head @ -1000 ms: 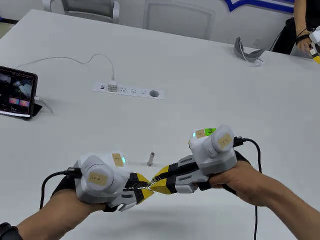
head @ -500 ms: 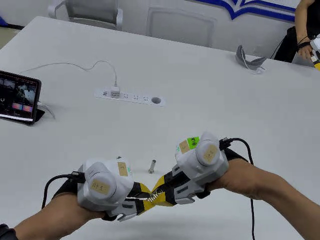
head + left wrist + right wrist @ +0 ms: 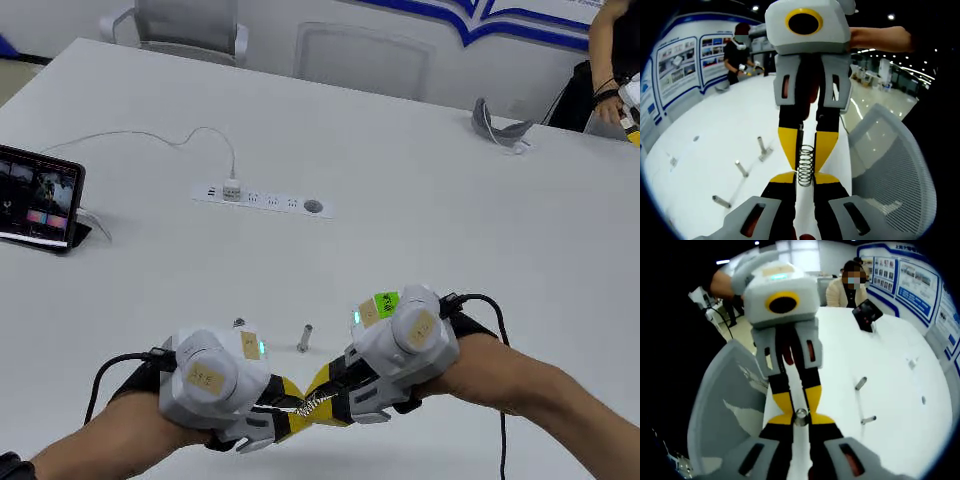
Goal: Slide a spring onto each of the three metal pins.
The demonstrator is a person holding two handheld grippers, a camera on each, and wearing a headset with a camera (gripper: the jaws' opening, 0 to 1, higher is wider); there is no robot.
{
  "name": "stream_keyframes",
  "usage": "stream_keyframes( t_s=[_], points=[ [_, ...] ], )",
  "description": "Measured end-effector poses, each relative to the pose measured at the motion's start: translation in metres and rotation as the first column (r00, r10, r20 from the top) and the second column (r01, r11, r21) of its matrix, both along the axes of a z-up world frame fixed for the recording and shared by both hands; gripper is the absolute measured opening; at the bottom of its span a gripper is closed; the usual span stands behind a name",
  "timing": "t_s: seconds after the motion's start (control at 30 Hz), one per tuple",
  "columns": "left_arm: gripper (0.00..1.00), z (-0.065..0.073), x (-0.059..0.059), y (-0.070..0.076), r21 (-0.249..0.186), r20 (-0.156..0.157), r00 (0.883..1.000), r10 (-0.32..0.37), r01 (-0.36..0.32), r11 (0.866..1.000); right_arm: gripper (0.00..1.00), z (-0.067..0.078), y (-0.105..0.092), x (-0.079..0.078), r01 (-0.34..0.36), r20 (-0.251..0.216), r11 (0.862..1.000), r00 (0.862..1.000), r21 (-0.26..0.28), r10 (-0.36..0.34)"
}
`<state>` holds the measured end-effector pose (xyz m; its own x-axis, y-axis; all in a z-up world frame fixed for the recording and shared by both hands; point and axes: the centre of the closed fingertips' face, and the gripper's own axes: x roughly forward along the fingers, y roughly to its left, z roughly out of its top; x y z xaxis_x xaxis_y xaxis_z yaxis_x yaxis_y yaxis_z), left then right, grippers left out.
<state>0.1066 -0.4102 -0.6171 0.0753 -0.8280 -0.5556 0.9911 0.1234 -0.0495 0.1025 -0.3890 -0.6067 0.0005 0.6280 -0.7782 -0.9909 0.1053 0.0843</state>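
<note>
A small steel spring (image 3: 312, 405) spans the gap between my two grippers low over the near edge of the white table (image 3: 430, 230). The left gripper (image 3: 291, 411) is shut on one end of the spring (image 3: 805, 166). The right gripper (image 3: 326, 400) faces it tip to tip and is shut on the other end, a round metal ring (image 3: 801, 415) at its own tips. Whether a pin sits inside the spring I cannot tell. A short metal pin (image 3: 304, 338) lies just beyond the tips. Three pins (image 3: 741, 168) rest on the table in the left gripper view.
A white power strip (image 3: 258, 200) with a plugged cable lies mid-table, and a tablet (image 3: 38, 190) stands at the left edge. A grey object (image 3: 498, 108) sits far right, near a person (image 3: 612, 50). A mesh chair (image 3: 890, 165) is below the table edge.
Both grippers have drawn slightly nearer to me and closer together, still tip to tip on the spring. The right gripper has rolled a little. The pin on the table has stayed put.
</note>
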Motion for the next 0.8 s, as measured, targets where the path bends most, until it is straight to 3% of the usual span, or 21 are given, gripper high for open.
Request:
stream_keyframes(
  t_s=[0.13, 0.3, 0.5, 0.8],
  points=[
    [0.2, -0.002, 0.005, 0.003, -0.001, -0.002, 1.0, 0.027, -0.027, 1.0, 0.12, -0.002, 0.001, -0.001, 0.028, -0.014, 0.999, 1.0, 0.022, -0.027],
    [0.22, -0.004, 0.004, 0.007, 0.0, -0.014, 0.999, 0.035, -0.035, 0.999, 0.12, -0.004, 0.003, -0.003, 0.058, -0.029, 0.997, 0.998, 0.054, -0.056],
    [0.26, -0.011, 0.004, 0.013, 0.013, -0.029, 0.998, 0.055, -0.054, 0.998, 0.12, -0.009, 0.004, -0.006, 0.076, -0.035, 0.996, 0.997, 0.055, -0.074],
    [0.26, -0.013, 0.0, 0.018, 0.023, -0.03, 0.998, 0.047, -0.046, 0.999, 0.12, -0.009, 0.003, -0.009, 0.1, -0.056, 0.992, 0.994, 0.079, -0.095]
  ],
)
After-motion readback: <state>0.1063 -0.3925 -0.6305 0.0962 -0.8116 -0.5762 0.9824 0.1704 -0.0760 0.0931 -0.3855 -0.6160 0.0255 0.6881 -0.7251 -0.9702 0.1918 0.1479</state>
